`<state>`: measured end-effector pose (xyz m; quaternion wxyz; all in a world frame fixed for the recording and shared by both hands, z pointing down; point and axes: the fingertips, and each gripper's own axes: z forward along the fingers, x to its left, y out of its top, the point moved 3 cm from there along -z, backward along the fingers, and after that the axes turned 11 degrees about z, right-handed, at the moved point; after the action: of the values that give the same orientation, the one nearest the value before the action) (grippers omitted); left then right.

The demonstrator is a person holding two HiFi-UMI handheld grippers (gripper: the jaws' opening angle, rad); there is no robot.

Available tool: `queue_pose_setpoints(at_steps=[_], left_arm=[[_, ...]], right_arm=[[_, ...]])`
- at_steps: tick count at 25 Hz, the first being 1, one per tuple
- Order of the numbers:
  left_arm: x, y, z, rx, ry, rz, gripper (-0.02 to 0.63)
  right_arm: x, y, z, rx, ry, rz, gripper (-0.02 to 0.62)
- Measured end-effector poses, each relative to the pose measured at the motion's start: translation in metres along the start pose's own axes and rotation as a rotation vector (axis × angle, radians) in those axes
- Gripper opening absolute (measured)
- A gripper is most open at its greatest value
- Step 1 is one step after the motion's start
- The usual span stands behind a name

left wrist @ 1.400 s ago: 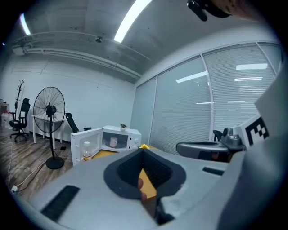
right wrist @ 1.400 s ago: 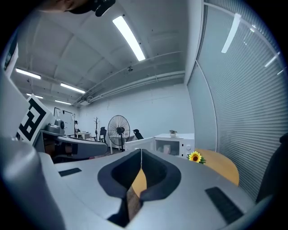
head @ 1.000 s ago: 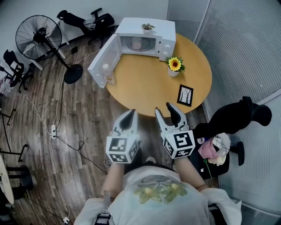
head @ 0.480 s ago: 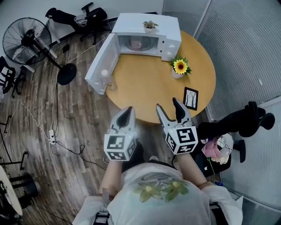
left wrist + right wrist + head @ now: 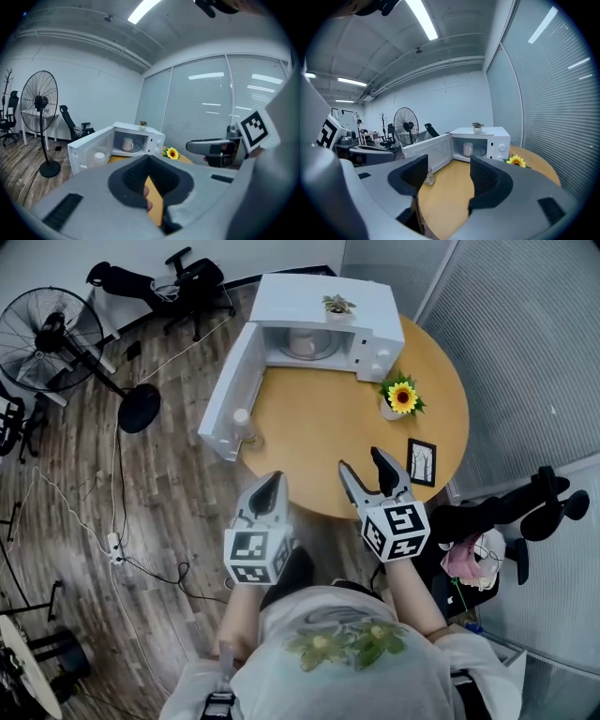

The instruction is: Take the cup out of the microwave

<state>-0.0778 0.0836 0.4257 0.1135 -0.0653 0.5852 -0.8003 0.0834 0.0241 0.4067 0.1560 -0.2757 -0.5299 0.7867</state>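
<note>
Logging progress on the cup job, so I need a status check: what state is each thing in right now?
microwave, door swung wide open
cup, upright inside the microwave, untouched
left gripper, fingers shut, empty
right gripper, fingers have just been opening, now wide apart, nothing between them

I can read no words, numbers or brand names anywhere from here. The only signs are the black-and-white square code patterns on the white cube (image 5: pixel 251 557) of the left gripper (image 5: pixel 273 486) and on the matching cube (image 5: pixel 397 529) of the right gripper (image 5: pixel 364 465); they carry no letters. The small black-framed picture (image 5: pixel 422 462) on the round wooden table (image 5: pixel 319 437) shows a drawing, not text. Any print beside the knobs of the white microwave (image 5: pixel 323 306) is too small for me to make out.
</note>
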Motion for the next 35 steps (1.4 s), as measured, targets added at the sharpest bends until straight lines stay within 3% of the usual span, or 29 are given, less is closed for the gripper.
queue_pose_setpoints(at_steps=[16,35], left_arm=[[0.047,-0.017,0.035,0.023,-0.126,-0.04,0.005],[0.05,0.008,0.092,0.031,-0.156,-0.037,0.005]], right_arm=[[0.012,-0.014,0.058,0.085,-0.075,0.007,0.273],[-0.028,0.015,0.129,0.089,-0.037,-0.026,0.273]])
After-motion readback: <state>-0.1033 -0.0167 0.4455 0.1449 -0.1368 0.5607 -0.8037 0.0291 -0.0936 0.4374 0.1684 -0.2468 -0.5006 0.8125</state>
